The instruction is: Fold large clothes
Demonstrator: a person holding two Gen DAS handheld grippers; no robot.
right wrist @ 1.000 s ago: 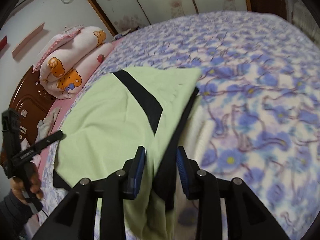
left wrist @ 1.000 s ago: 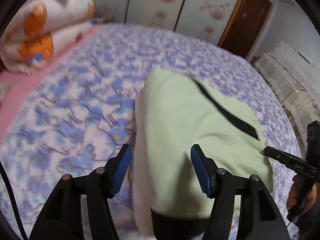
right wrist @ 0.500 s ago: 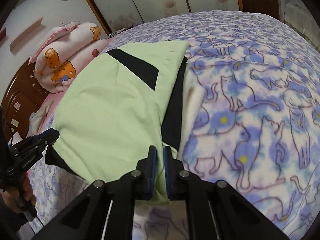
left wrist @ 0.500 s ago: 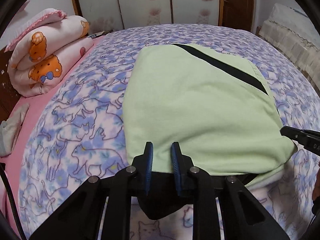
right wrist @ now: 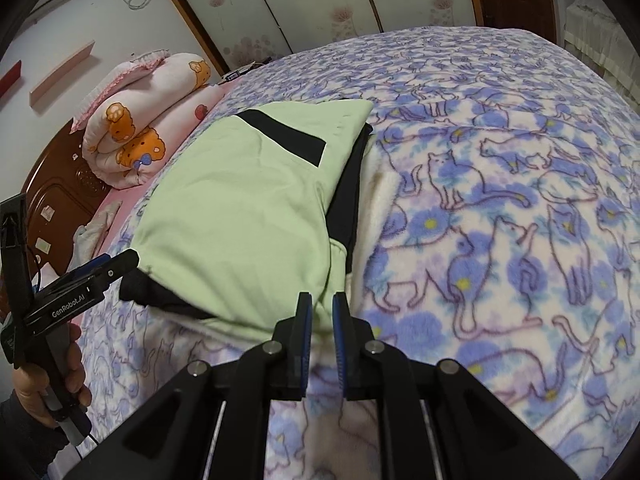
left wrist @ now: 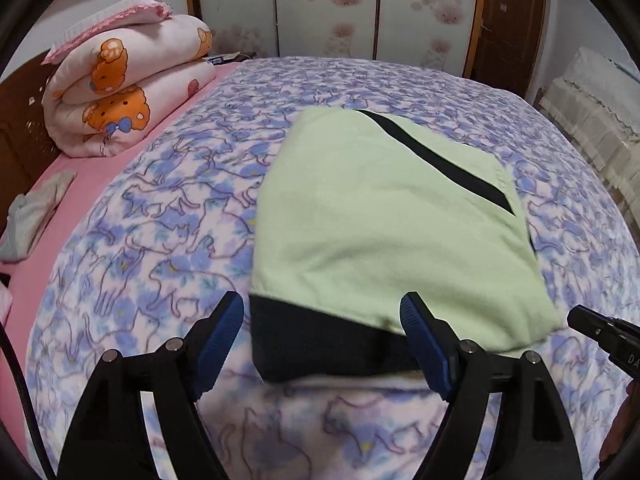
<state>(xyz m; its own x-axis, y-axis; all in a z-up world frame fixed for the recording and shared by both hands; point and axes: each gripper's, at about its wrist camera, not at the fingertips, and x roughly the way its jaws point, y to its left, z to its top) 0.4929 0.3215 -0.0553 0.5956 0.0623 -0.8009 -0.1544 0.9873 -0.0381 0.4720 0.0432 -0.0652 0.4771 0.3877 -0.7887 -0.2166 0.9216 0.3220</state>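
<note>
Left wrist view: your left gripper [left wrist: 322,344] stands wide open, its two blue pads set either side of the near corner of the green garment [left wrist: 384,236] and gripping nothing. The garment lies folded flat on the cat-print blanket [left wrist: 168,240], with its black hem band [left wrist: 320,344] nearest you and a black stripe [left wrist: 436,160] running across the far part. A rolled quilt [left wrist: 128,84] sits well apart at the head of the bed. Judged from this, the left corner is free. Before you close again, lower the pads until the hem band lies fully between them, so that you catch every layer and none of the blanket pile.

Right wrist view: your right gripper [right wrist: 320,312] has its jaws drawn narrow, with the near right corner of the garment just at the pads. Whether cloth is pinched there cannot be told, since the tips cover the contact. The black underlayer [right wrist: 348,192] shows along the right edge, slightly offset from the green top. The left gripper is visible at the left edge, just beside the opposite corner. For a clean fold, take both corners at matching depth, lift evenly, and carry them toward the far edge with the near edge held taut. Check that the offset black layer is carried along.
</note>
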